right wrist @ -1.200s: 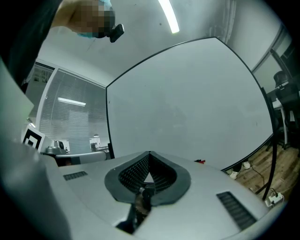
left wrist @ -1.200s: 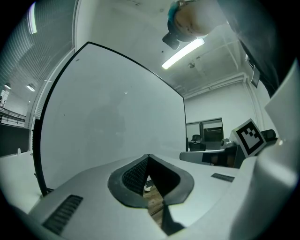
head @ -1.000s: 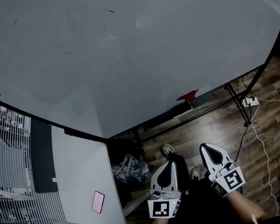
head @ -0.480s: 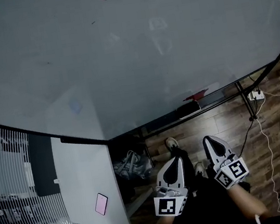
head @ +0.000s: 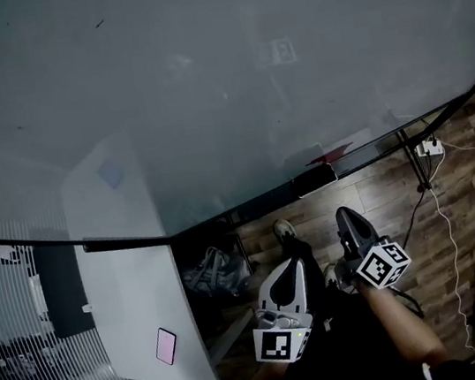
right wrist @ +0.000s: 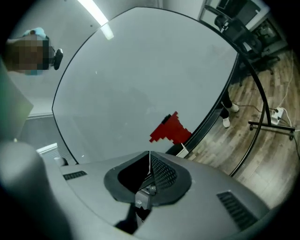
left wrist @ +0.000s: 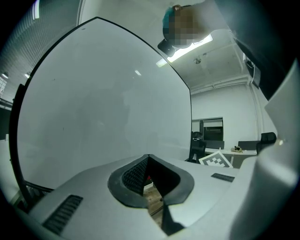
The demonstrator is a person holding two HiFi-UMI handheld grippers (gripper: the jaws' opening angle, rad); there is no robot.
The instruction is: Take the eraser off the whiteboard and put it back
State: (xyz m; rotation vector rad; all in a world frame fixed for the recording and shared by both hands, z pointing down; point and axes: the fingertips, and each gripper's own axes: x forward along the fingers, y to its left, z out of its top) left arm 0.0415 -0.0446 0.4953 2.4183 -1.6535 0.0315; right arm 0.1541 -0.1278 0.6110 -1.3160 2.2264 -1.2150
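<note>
The big whiteboard (head: 220, 80) fills the upper head view. Low on its right side sits a red stepped shape (head: 330, 155), with a dark block with a white underside (head: 315, 179) on the ledge just under it; which of them is the eraser I cannot tell. The right gripper view shows the red shape (right wrist: 169, 130) ahead above the jaws and the block (right wrist: 180, 151) below it. My left gripper (head: 297, 262) and right gripper (head: 341, 212) hang low over the floor, short of the board. Both are shut and hold nothing.
A white cabinet top (head: 139, 299) with a pink card (head: 165, 345) lies at lower left. A bag (head: 205, 279) sits on the wood floor. The board's stand leg (head: 413, 170) and a power strip with cables (head: 429, 147) are at right. A shoe (head: 284, 229) shows ahead.
Both grippers have sunk lower, the right one more, and it has rolled so its marker cube shows a different face. The head view has shifted, so the whiteboard fills more of the frame.
</note>
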